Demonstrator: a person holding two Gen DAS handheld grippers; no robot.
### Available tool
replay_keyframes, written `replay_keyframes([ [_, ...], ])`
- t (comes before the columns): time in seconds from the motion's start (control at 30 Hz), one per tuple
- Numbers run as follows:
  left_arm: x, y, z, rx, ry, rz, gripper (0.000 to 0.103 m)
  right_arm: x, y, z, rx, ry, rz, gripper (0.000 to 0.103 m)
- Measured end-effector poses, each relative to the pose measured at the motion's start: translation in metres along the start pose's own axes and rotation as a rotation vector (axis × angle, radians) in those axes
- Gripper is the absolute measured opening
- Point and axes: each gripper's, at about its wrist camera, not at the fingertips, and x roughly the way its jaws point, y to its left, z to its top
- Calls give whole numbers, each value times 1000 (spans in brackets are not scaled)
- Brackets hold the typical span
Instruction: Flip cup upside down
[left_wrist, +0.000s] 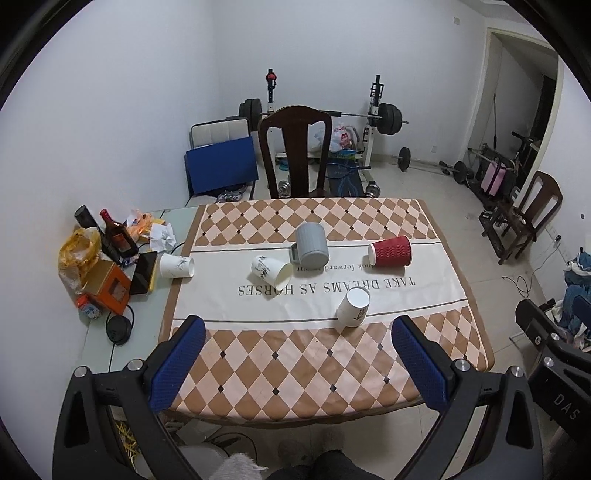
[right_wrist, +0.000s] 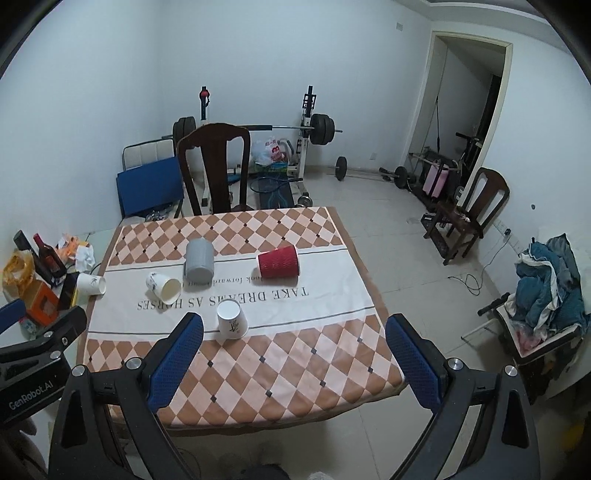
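A: What lies ahead of the left claw (left_wrist: 298, 328)?

B: The tabletop (left_wrist: 295, 376), under a checkered cloth (left_wrist: 436, 295) with a white band across it. The claw hangs over the near edge with its blue pads (left_wrist: 181, 365) spread wide and nothing between them. The right claw (right_wrist: 294, 326) hangs over the same near edge, more toward the right corner, just as wide and just as empty.

A: And beyond the tabletop?

B: A dark wooden chair (left_wrist: 295, 147) at the far side, and a barbell rack (left_wrist: 373, 114) against the wall behind it.

A: Where are the cups?

B: All ahead of both claws, on the white band. Farthest from the left claw stands a grey ribbed mug (left_wrist: 312, 245), mouth down, handle toward the left. To the right of it a red paper cup (left_wrist: 390, 251) lies on its side. Nearer and left of the mug a white cup with a plant print (left_wrist: 271, 272) lies on its side, mouth turned toward the claw. Closest is a white paper cup (left_wrist: 353, 306), upside down just ahead of the left claw's right finger; in the right wrist view it sits just past that claw's left finger (right_wrist: 232, 318).

A: Anything off the cloth?

B: One more white cup (left_wrist: 176, 266) on its side at the cloth's left edge, with a dark bottle (left_wrist: 116, 236) and an orange box (left_wrist: 107, 284) further left
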Motion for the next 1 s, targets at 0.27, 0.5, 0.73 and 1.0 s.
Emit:
replay_keyframes([
  [0.27,-10,-1,0,-11,50,30,103,-2,-4,11,-7,25,22,100],
  [0.5,-12,1,-2,-31,85,47,103,2,-3,13,-16,41,43,100],
  [0.73,-14,1,-3,-23,92,49,103,4,-5,14,-15,50,52,100],
  [1.0,-14,1,-3,-24,95,49,103,6,0,13,-24,67,62,100],
])
